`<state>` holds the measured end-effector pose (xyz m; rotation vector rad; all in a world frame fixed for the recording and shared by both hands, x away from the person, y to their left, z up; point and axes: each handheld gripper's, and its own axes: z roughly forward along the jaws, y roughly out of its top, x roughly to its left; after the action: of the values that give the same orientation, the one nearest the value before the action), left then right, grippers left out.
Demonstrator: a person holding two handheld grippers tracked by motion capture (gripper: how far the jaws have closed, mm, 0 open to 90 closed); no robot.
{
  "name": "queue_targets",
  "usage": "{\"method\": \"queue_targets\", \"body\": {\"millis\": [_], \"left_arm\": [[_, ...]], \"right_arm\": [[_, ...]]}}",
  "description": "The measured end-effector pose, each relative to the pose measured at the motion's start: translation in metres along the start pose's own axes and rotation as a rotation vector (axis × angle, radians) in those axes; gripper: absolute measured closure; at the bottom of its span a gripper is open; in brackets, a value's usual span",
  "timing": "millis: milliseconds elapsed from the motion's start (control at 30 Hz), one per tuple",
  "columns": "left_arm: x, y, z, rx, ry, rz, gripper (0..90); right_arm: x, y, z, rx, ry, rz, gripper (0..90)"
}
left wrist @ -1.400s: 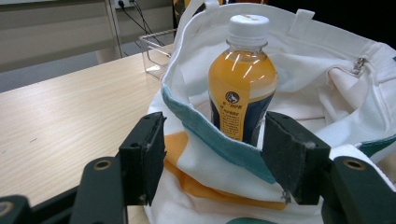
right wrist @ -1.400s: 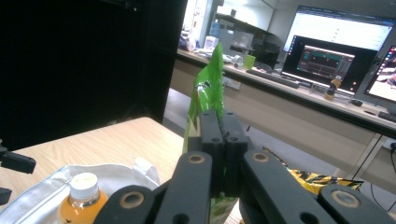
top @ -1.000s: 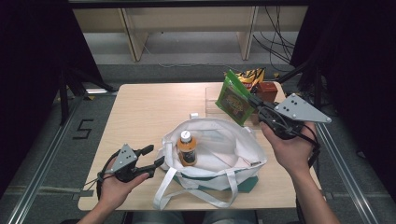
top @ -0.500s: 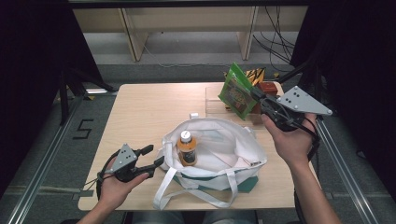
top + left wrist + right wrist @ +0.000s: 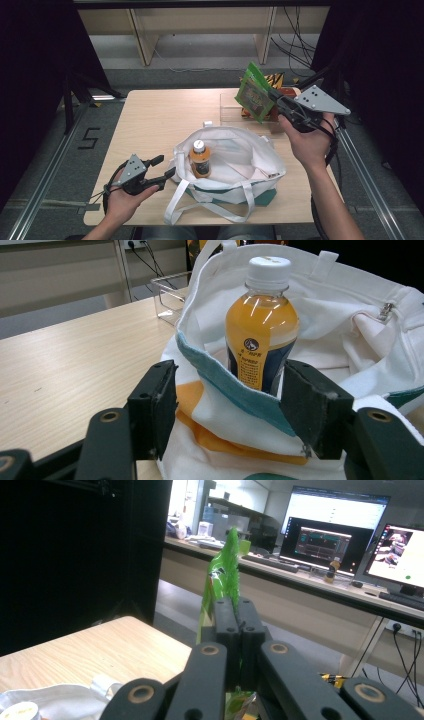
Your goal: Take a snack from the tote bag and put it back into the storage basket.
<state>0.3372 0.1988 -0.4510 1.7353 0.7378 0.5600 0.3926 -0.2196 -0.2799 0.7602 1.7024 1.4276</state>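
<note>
Holding a green snack bag up over the table's far right corner, my right gripper clamped tight on its edge. My left gripper sits at the tote bag rim near the front edge, jaws spread on either side of the fabric, not pinching it. An orange drink bottle stands inside. Worry from here: with the rim unpinned the floppy mouth could sag shut, so the snack might catch the rim, or knock the bottle over.
</note>
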Motion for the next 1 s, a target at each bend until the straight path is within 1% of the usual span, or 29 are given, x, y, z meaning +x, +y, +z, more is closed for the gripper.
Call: {"method": "queue_targets", "body": {"millis": [33, 67, 100, 133, 200, 233, 267, 300, 400, 433, 467, 500, 600, 633, 700, 733, 767, 800, 833, 867, 900, 967, 1000], "left_arm": [[0.000, 0.000, 0.000, 0.001, 0.000, 0.000, 38.8], [0.000, 0.000, 0.000, -0.004, -0.003, -0.001, 38.8], [0.000, 0.000, 0.000, -0.003, -0.002, -0.002, 38.7], [0.000, 0.000, 0.000, -0.004, -0.002, -0.003, 38.7], [0.000, 0.000, 0.000, -0.006, 0.000, -0.007, 38.7], [0.001, 0.000, 0.000, -0.006, -0.001, 0.001, 38.8], [0.000, 0.000, 0.000, -0.005, 0.000, -0.010, 38.7], [0.000, 0.000, 0.000, -0.005, -0.001, -0.008, 38.8], [0.001, 0.000, 0.000, -0.006, -0.002, 0.000, 38.8], [0.001, 0.000, 0.000, -0.006, -0.001, -0.001, 38.8], [0.001, 0.000, 0.000, -0.006, -0.001, 0.000, 38.8], [0.001, 0.000, 0.000, -0.005, -0.001, 0.001, 38.7], [0.000, 0.000, 0.000, -0.003, -0.001, -0.005, 38.7], [0.000, 0.000, 0.000, -0.003, -0.001, -0.005, 38.7], [0.000, 0.000, 0.000, -0.004, -0.001, -0.005, 38.7], [0.000, 0.000, 0.000, -0.004, -0.001, -0.006, 38.7], [0.000, -0.001, 0.000, -0.003, -0.001, -0.007, 38.8], [0.001, -0.001, 0.000, -0.003, -0.001, -0.006, 38.7], [0.001, -0.001, 0.000, -0.002, -0.001, -0.005, 38.7], [0.001, -0.001, 0.000, -0.003, -0.002, -0.006, 38.7], [0.001, -0.001, 0.000, -0.003, -0.002, -0.006, 38.8], [0.001, -0.001, 0.000, -0.003, -0.001, -0.006, 38.8], [0.001, -0.001, 0.000, -0.004, 0.000, -0.007, 38.8]], "right_arm": [[0.001, 0.000, 0.001, 0.007, -0.003, 0.020, 90.0], [0.001, 0.000, 0.003, 0.006, -0.007, 0.026, 90.0], [0.001, -0.001, 0.005, 0.006, -0.003, 0.024, 90.0], [0.000, -0.001, 0.006, 0.007, -0.004, 0.013, 90.0], [0.001, -0.003, 0.009, 0.015, -0.009, 0.028, 90.0], [0.000, -0.003, 0.011, 0.012, -0.008, 0.018, 90.0], [-0.001, -0.004, 0.012, 0.022, -0.007, 0.020, 90.0], [-0.001, -0.005, 0.014, 0.017, -0.005, 0.021, 90.0], [-0.003, -0.006, 0.017, 0.025, -0.021, 0.018, 90.0], [-0.004, -0.006, 0.018, 0.029, -0.017, 0.021, 90.0], [-0.005, -0.006, 0.019, 0.028, -0.024, 0.022, 90.0], [-0.007, -0.006, 0.020, 0.030, -0.025, 0.011, 90.0], [-0.010, -0.008, 0.025, 0.038, -0.028, 0.027, 90.0], [-0.011, -0.008, 0.026, 0.050, -0.026, 0.033, 90.0], [-0.013, -0.009, 0.029, 0.054, -0.034, 0.034, 90.0], [-0.015, -0.009, 0.031, 0.057, -0.027, 0.035, 90.0], [-0.015, -0.010, 0.032, 0.061, -0.037, 0.045, 90.0], [-0.017, -0.010, 0.034, 0.062, -0.032, 0.034, 90.0], [-0.018, -0.011, 0.035, 0.062, -0.036, 0.032, 90.0], [-0.018, -0.011, 0.037, 0.067, -0.033, 0.043, 90.0], [-0.019, -0.012, 0.039, 0.065, -0.032, 0.035, 90.0], [-0.021, -0.013, 0.042, 0.064, -0.034, 0.039, 90.0], [-0.021, -0.013, 0.043, 0.078, -0.035, 0.043, 90.0]]}}
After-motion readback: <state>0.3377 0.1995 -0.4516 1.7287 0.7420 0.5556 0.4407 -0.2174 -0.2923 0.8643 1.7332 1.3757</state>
